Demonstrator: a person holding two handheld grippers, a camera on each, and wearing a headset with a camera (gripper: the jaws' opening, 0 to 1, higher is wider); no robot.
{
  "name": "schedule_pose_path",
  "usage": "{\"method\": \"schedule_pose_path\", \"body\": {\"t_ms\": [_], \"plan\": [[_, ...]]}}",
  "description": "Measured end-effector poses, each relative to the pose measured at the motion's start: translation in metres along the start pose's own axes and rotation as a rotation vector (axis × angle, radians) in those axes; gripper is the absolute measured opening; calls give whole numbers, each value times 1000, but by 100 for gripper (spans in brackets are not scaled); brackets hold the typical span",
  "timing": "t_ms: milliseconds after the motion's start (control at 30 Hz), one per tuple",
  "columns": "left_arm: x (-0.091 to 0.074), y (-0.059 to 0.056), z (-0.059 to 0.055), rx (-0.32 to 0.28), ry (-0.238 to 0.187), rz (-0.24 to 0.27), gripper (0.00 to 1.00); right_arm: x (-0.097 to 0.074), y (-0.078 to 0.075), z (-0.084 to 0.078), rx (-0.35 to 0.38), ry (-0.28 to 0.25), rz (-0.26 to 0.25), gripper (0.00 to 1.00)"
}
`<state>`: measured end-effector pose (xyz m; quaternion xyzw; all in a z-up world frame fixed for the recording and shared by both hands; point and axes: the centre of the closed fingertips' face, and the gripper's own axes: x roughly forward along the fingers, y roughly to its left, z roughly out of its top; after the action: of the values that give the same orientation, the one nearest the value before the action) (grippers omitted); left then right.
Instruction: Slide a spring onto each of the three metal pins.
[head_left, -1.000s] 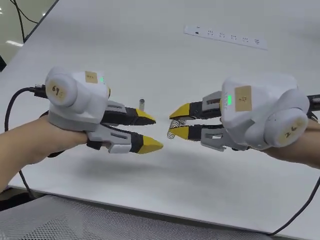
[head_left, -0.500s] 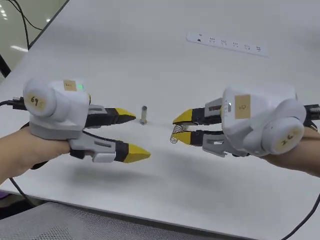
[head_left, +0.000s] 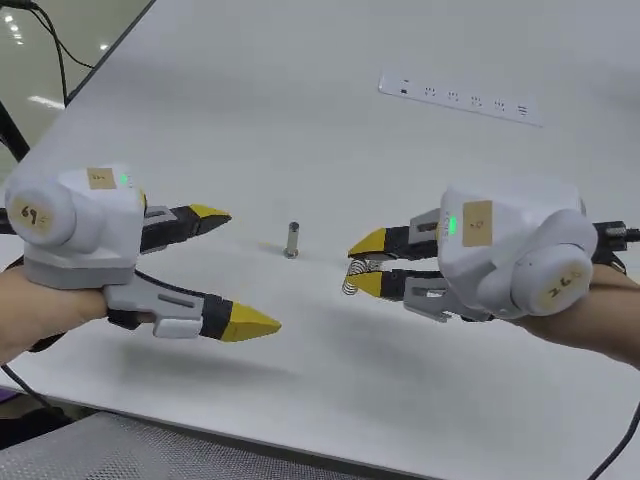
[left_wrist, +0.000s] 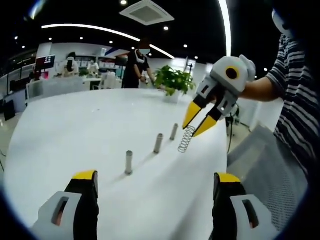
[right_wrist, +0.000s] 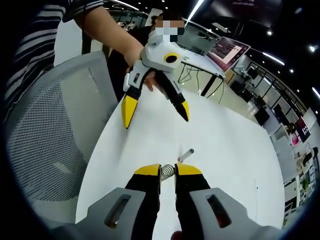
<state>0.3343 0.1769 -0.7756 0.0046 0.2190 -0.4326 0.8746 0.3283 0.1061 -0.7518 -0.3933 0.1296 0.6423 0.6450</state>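
The right hand-held gripper (head_left: 365, 265) is clamped narrow on a spring (head_left: 350, 278), which appears to hang near-vertical from the jaw tips. The upright pin (head_left: 292, 240) stands on the counter (head_left: 300, 120) just to its left. The left hand-held gripper (head_left: 235, 268), spread wide and holding nothing, faces it from the pin's opposite side.

Left gripper (head_left: 253, 270) agape, right gripper (head_left: 356, 266) pinched.
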Motion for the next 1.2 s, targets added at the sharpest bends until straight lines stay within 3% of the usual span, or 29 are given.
{"method": "schedule_pose_path", "body": {"t_ms": [100, 500, 767, 1033, 1200], "plan": [[-1, 3, -1, 0, 0, 15, 98, 2, -4, 2, 0, -2, -8, 7], [-8, 6, -1, -9, -16, 31, 98, 17, -17, 11, 27, -24, -10, 7], [-9, 8, -2, -15, -18, 37, 98, 34, -28, 12, 14, -5, 4, 7], [-9, 9, 1, -20, -30, 41, 98, 44, -53, 18, 48, -28, -42, 7], [-10, 10, 0, -21, -32, 45, 98, 51, -60, 19, 50, -27, -54, 7]]}}
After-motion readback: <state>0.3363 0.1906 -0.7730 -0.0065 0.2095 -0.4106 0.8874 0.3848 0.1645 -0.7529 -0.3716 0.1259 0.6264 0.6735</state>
